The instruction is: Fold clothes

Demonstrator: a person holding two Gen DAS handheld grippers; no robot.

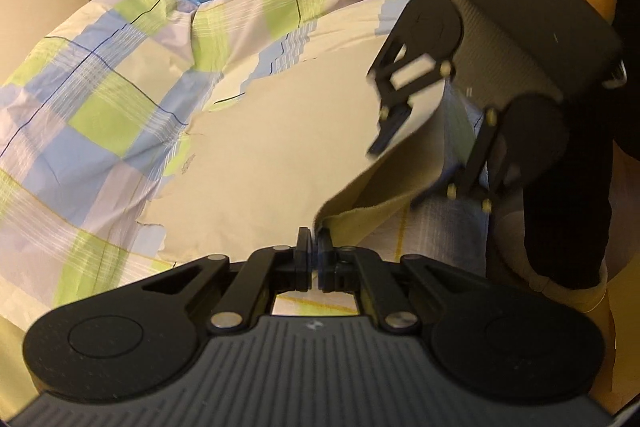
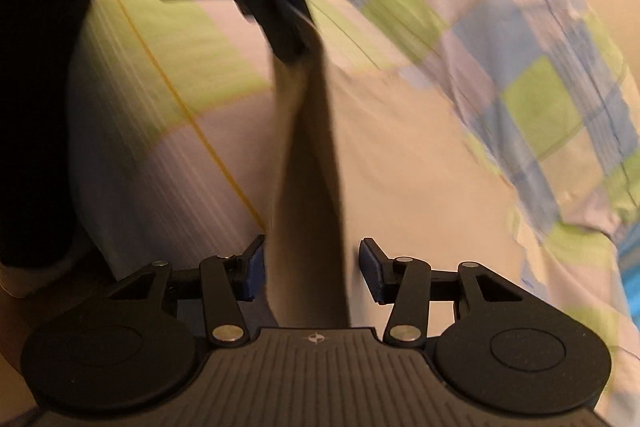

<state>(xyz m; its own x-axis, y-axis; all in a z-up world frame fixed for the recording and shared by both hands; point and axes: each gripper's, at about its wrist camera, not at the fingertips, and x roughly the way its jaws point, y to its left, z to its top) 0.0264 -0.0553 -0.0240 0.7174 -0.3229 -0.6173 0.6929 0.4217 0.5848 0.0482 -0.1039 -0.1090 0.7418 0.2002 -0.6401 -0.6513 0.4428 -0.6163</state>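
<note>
Left jaws pinched on the cream cloth edge; right jaws spread around the taut strip.

Your left gripper (image 1: 314,251) clamped the edge of the cream garment (image 1: 272,131), which lay over the checked bedsheet (image 1: 100,99). Your right gripper (image 2: 312,267) stood open, the stretched strip of cloth running between its pads (image 2: 252,267), touching neither that I could tell. Best was to close right on the strip before lifting, keeping tension even.

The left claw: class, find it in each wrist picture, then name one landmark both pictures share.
Left wrist view: the left claw sits bottom centre, shut on the beige cloth edge.
Right wrist view: it enters from the top, left of centre, pinching that taut edge.
Shared landmark: the checked fabric.
</note>
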